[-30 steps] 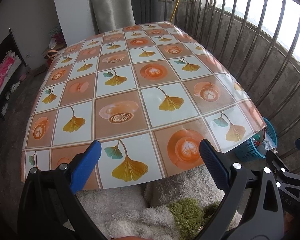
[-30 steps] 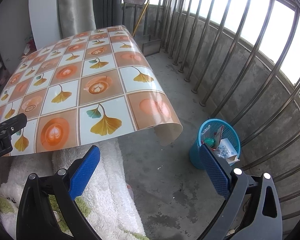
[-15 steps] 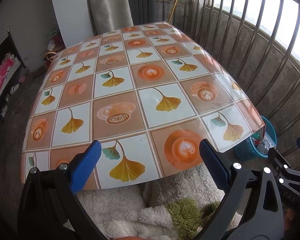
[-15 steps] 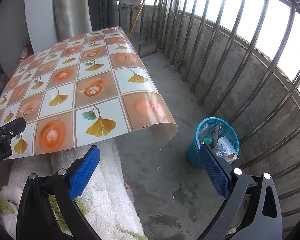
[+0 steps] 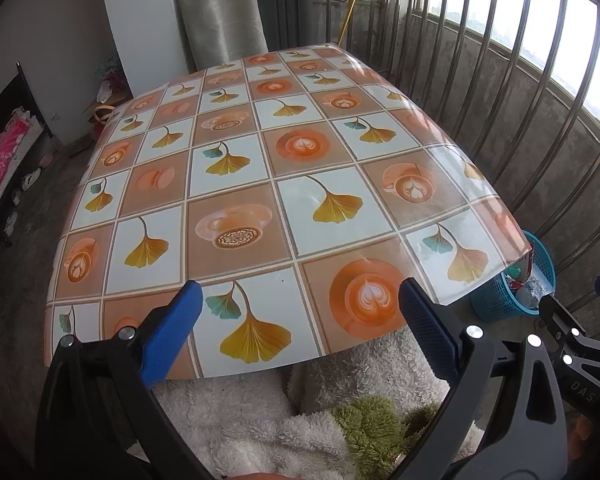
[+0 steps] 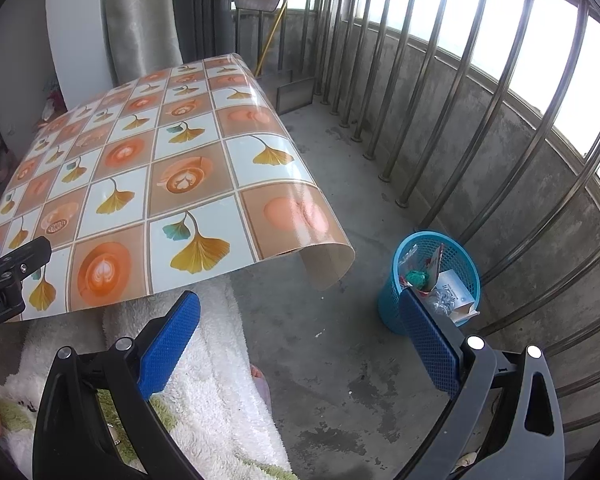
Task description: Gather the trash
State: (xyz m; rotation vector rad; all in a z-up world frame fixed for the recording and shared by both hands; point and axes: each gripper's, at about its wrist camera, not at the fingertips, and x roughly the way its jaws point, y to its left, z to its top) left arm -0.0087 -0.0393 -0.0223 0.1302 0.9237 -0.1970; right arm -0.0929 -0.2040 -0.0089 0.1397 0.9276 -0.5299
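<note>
The left gripper point(image 5: 296, 320) hangs with its blue-padded fingers point(image 5: 172, 328) spread wide and nothing between them, over the near edge of a table covered in a glossy oilcloth printed with orange coffee cups and yellow ginkgo leaves point(image 5: 268, 168). The right gripper point(image 6: 300, 336) is likewise released — its blue pads point(image 6: 168, 344) stand far apart above bare grey concrete floor point(image 6: 332, 380). In the right wrist view the left gripper's black tip shows at 9 o'clock, over the cloth's edge.

The trash sits in a small blue plastic mesh bin point(image 6: 392, 300) on the floor at about 3 o'clock from the right gripper, just past the drooping corner of the cloth and near the steel balcony railing point(image 6: 480, 92); crumpled wrappers, a white carton and something green fill it. In the left wrist view the same bin point(image 5: 496, 304) peeks out at 3 o'clock, partly under the table corner. A fluffy white-and-green garment point(image 5: 260, 416) lies below both grippers — at 6 o'clock.
</note>
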